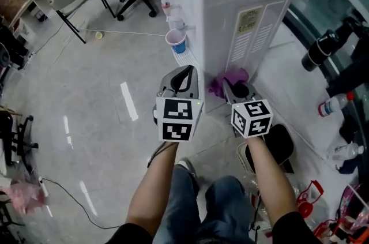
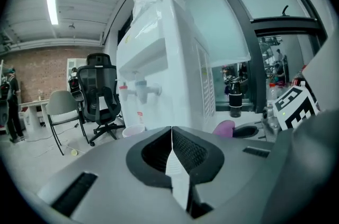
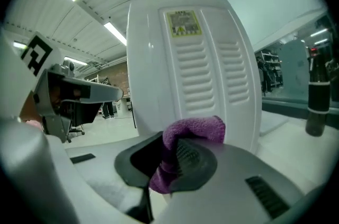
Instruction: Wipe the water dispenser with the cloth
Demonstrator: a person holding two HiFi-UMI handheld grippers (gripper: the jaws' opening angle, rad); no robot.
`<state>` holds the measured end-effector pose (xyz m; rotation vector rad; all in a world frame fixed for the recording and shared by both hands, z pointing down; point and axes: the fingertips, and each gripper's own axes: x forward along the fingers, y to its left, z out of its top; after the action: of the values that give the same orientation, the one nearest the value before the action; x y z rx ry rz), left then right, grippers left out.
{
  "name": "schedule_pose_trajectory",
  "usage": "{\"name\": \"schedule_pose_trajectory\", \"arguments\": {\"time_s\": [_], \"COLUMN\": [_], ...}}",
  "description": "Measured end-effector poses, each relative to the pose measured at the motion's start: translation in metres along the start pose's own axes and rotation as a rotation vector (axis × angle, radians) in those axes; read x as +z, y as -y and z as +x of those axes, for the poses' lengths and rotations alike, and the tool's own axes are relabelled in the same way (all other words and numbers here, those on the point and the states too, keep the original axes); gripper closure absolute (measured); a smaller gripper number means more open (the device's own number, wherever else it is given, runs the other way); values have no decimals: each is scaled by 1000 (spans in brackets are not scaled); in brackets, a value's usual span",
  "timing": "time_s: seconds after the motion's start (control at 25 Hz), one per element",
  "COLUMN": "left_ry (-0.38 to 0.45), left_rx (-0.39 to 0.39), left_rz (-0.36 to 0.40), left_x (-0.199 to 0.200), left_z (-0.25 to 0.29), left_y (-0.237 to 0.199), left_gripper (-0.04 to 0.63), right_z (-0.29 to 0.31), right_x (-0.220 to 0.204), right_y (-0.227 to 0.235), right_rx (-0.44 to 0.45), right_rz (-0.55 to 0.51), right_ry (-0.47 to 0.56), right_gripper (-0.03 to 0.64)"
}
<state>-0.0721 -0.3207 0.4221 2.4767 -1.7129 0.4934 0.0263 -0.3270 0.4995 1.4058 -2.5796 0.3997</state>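
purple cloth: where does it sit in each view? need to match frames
Head view: cloth centre-right, by the water dispenser's vented side.
Left gripper view: cloth small, right of centre.
Right gripper view: cloth centre, clamped between the jaws.
Shared landmark: the white water dispenser, in all three.

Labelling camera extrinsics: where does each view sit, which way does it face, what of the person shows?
Head view: on the person's head, looking steeply down at the water dispenser; shows both forearms, left gripper, right gripper holding the cloth.
Left gripper view: on the left gripper, looking along its shut, empty jaws at the dispenser's tap side; right gripper at right edge.
Right gripper view: on the right gripper, facing the dispenser's vented panel; jaws shut on the cloth; left gripper at left.
Shared: all three see dispenser and cloth.
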Motion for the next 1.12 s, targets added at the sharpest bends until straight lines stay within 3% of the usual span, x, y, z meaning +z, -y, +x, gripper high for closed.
{"name": "schedule_pose_trajectory", "arguments": {"time_s": [0.28, 0.72, 0.96, 1.12], "left_ry": [-70, -106, -67, -35], "left_rx": [-54, -119, -139, -157], "left_rz": [-21, -20, -7, 31], "left_x": [99, 265, 340, 366], "left_z": [-30, -83, -109, -119], "left_y": [-6, -33, -58, -73], "left_gripper": [568, 568, 568, 568], "right_z": [-45, -100, -121, -130], "right_x": [127, 335, 427, 464], "right_y": [-13, -40, -62, -73], "right_rx": [-33, -81, -122, -155], "right_rz": [12, -3, -42, -53], "right_ry": [-28, -9, 49, 95], "right_gripper": [577, 577, 577, 577]}}
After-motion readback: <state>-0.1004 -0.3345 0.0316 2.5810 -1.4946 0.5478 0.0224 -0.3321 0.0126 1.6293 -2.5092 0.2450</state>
